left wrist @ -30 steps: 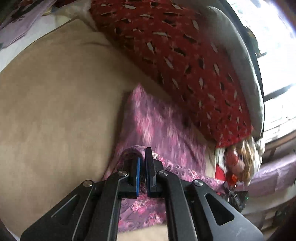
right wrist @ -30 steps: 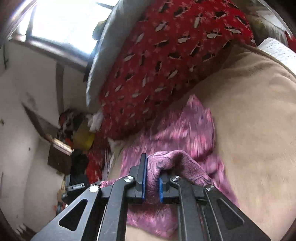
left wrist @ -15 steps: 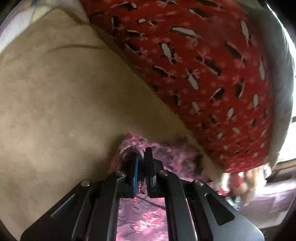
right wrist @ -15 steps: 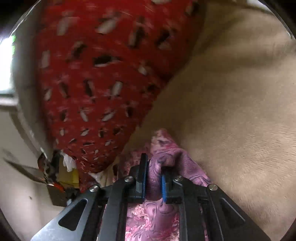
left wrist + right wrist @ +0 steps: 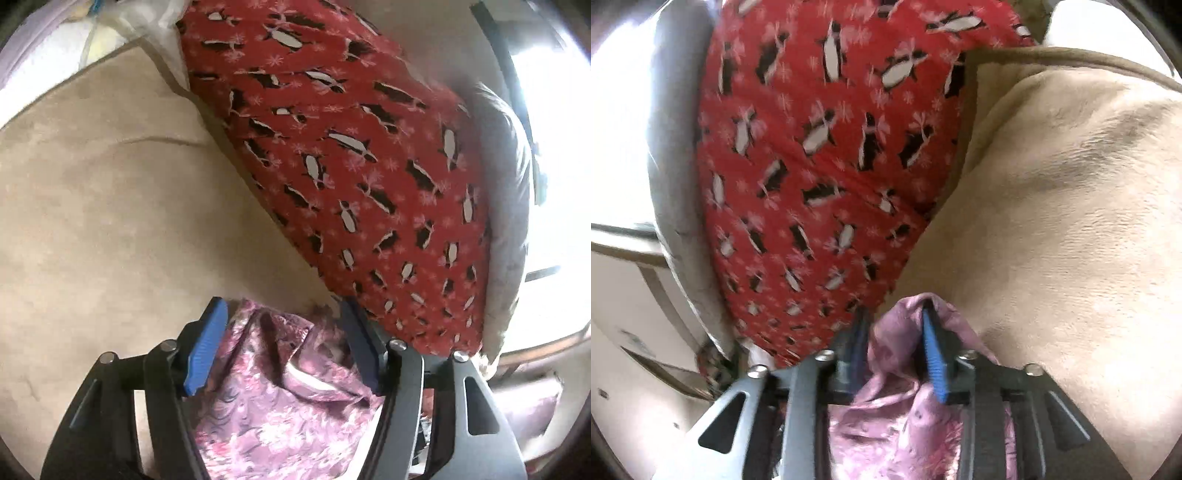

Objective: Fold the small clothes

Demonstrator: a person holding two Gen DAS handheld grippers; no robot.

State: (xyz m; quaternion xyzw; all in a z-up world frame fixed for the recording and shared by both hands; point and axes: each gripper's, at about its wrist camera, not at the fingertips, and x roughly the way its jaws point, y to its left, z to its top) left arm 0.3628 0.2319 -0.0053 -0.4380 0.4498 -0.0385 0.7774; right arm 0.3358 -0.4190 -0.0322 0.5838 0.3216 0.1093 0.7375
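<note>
Two close views look along a pair of hand-held grippers over a bed covered with a tan blanket point(image 5: 110, 229). The landmark is a large red pillow with a penguin print point(image 5: 351, 166), which lies along the far side of the blanket.

In the left wrist view, the left gripper point(image 5: 284, 332) has its jaws spread wide apart; they have just been opening. Its blue pads point(image 5: 205, 350) stand clear of the cloth. Between the jaws lies a small pink floral garment point(image 5: 280, 406), crumpled into loose folds, with its far edge just short of the lower edge of the red pillow. The garment rests on the tan blanket, and neither pad presses on it. Beyond the pillow, on its far side from the blanket, is a pale grey cushion edge point(image 5: 513, 206) and then a bright window point(image 5: 557, 155).

In the right wrist view, the right gripper point(image 5: 894, 332) also stands with its jaws parted, though less widely; they too have just been opening. A raised fold of the same pink garment point(image 5: 897, 369) sits between the pads. The cloth drapes against the blue pad point(image 5: 934, 365) on the side away from the pillow, but the two pads do not squeeze it. The tip of this gripper lies just beside the lower corner of the red pillow point(image 5: 820, 166), with the tan blanket point(image 5: 1071, 221) spreading away from the pillow on the other side. This view is slightly blurred.
</note>
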